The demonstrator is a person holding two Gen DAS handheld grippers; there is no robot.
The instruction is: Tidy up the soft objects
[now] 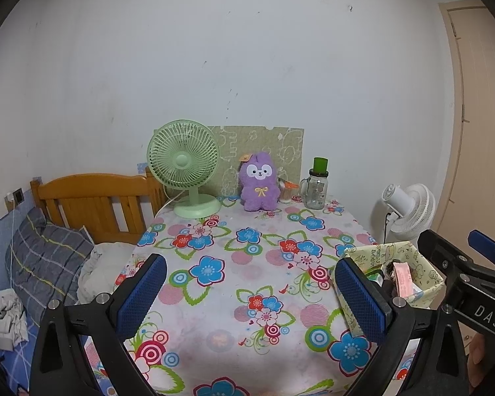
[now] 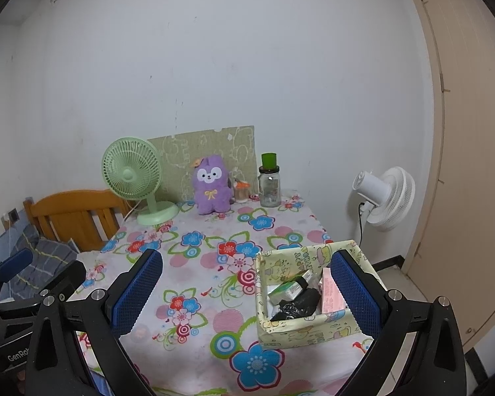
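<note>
Purple plush [image 1: 259, 186] sits apart; both tongs [image 1: 252, 300] [image 2: 246, 292] wide, empty.

A home bedroom — wooden bed headboard [image 1: 92, 204], plaid pillow [image 1: 46, 260], floral-clothed table [image 1: 247, 280] beside it.

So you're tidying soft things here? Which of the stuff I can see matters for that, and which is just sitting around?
For the job:
- purple plush toy, upright at the table's far edge
- left gripper and right gripper, both open and empty

Just lying about:
- green desk fan
- glass jar with a green lid
- paper box of small items
- white floor fan
- pillow on the bed
</note>
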